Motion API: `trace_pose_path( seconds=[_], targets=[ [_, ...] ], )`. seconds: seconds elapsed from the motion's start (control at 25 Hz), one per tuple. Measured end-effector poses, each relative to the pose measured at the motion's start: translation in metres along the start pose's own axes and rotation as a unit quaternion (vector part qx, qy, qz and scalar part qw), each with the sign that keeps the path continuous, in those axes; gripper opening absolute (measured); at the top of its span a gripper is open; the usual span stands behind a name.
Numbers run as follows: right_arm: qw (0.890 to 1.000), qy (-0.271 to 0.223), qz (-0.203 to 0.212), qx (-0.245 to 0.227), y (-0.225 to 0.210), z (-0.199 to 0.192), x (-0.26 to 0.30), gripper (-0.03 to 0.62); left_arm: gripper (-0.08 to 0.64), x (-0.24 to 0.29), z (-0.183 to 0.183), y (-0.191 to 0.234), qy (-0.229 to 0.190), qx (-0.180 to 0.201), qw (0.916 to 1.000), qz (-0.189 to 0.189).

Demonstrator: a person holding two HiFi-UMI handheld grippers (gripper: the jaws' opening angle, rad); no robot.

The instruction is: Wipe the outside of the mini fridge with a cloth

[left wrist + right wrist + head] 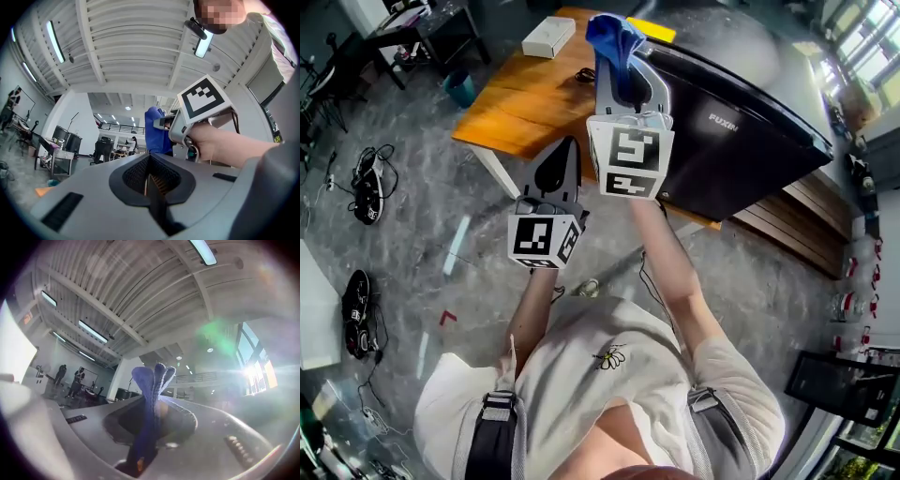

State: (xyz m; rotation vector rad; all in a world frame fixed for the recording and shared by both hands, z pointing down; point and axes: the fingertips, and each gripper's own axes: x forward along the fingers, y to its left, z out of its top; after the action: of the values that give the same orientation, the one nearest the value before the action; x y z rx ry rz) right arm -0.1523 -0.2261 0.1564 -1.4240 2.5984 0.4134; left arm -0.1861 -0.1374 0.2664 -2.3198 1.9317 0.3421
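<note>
My right tool clamped the blue cloth near the fridge — I judged it needed pressing flat; my left tool sat closed, empty.

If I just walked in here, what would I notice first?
Probably the bright blue cloth, pinched in the right gripper and held up right by the big black mini fridge. The fridge sits on a wooden table. Beside the right gripper, the left gripper is up too, with its jaws shut on nothing.
</note>
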Motion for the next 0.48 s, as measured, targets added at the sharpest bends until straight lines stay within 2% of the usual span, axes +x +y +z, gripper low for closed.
trace_pose_path(
  seconds=[0.2, 0.48],
  targets=[
    [0.998, 0.01, -0.026, -0.05, -0.001, -0.004, 0.008, 0.061, 0.005, -0.007, -0.002, 0.01, 0.002, -0.003, 0.9998, 0.019],
    [0.996, 0.018, -0.029, -0.078, 0.002, -0.007, 0.016, 0.061, 0.005, 0.0, -0.005, -0.002, 0.006, -0.005, 0.9999, 0.007]
  ],
)
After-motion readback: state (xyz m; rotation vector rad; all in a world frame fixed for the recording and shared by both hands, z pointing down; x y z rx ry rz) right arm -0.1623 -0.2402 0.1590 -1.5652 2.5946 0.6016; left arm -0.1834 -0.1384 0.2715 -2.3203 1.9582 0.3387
